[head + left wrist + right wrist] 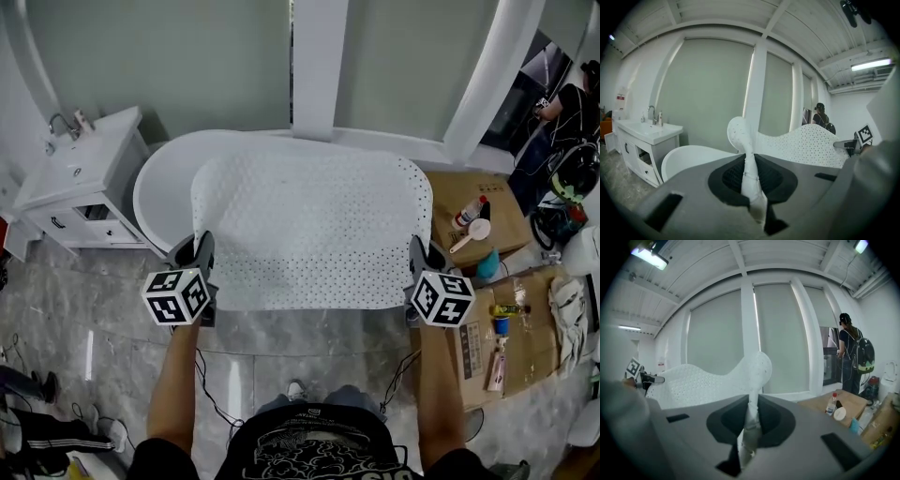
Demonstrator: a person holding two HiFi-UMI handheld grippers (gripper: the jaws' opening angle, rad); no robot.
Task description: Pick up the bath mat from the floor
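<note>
Head view: the white bath mat [309, 225] is spread across mid-frame, over the bathtub [157, 180]; the left gripper [201, 249] is clenched on its lower-left corner, the right gripper [419, 253] on its lower-right corner, each pinching the edge

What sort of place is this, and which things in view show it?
Probably a bathroom: a white bathtub, a sink vanity with a tap, and a perforated bath mat.
</note>
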